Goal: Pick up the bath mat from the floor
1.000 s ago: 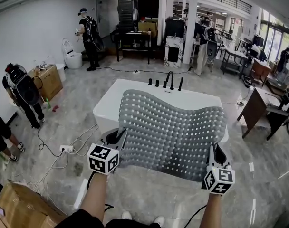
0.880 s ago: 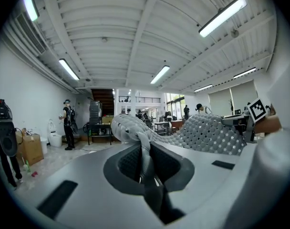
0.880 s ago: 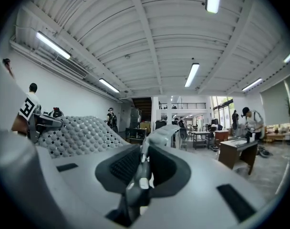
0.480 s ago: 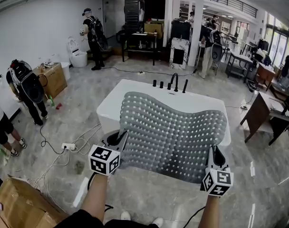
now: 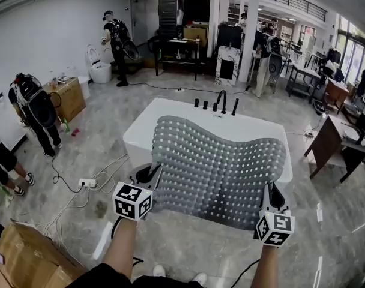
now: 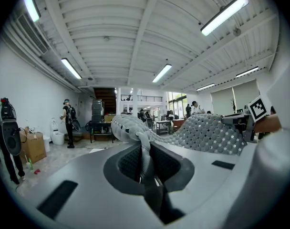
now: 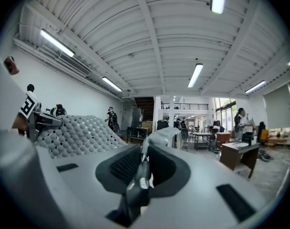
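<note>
One bath mat (image 5: 218,164) stretches between left gripper (image 5: 147,174) and right gripper (image 5: 272,195), each clamping it.

The bath mat (image 5: 218,173) is held above the bathtub (image 5: 140,138), between left gripper (image 5: 147,174) and right gripper (image 5: 272,195).

A big open workshop hall set up for trials: a freestanding bathtub (image 5: 139,138) and a toilet (image 5: 99,72) stand unplumbed on the marble floor (image 5: 188,245) among cardboard boxes (image 5: 65,99), trailing cables (image 5: 57,183) and tables (image 5: 328,138), under ceiling tube lights (image 6: 224,14).
</note>
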{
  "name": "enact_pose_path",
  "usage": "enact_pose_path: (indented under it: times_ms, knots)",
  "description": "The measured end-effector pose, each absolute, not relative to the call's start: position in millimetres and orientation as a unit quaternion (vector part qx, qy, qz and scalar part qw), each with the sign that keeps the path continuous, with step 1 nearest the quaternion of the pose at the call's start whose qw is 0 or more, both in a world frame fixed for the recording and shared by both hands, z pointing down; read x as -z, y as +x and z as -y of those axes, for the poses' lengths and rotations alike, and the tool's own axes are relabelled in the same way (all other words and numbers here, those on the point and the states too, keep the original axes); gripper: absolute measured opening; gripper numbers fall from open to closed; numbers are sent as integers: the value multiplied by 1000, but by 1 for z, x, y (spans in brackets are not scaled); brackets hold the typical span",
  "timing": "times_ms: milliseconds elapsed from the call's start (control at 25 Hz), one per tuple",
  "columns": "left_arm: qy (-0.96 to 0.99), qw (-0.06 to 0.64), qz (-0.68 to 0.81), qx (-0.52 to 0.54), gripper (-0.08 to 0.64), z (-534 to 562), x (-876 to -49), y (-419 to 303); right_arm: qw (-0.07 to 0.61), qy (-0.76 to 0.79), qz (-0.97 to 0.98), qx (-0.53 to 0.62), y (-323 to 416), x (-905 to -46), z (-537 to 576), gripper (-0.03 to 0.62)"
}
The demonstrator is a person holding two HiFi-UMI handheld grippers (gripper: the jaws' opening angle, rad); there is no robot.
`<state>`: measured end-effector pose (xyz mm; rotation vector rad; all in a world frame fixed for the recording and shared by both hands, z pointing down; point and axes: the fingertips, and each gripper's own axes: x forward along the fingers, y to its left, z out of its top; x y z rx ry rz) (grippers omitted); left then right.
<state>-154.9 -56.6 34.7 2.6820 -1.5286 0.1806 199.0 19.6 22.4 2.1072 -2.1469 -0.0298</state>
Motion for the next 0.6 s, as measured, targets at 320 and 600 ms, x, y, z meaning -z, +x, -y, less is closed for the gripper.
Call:
enact_pose_path:
  times_ms: [320,600]
  knots:
    - [866,26,496,-53,34,56,-34,-156,68,700,711,13,201,-19,-21,69]
    - [866,20,497,-52,34,62,-33,-161,68,703,708,18,197,-20,-16,69]
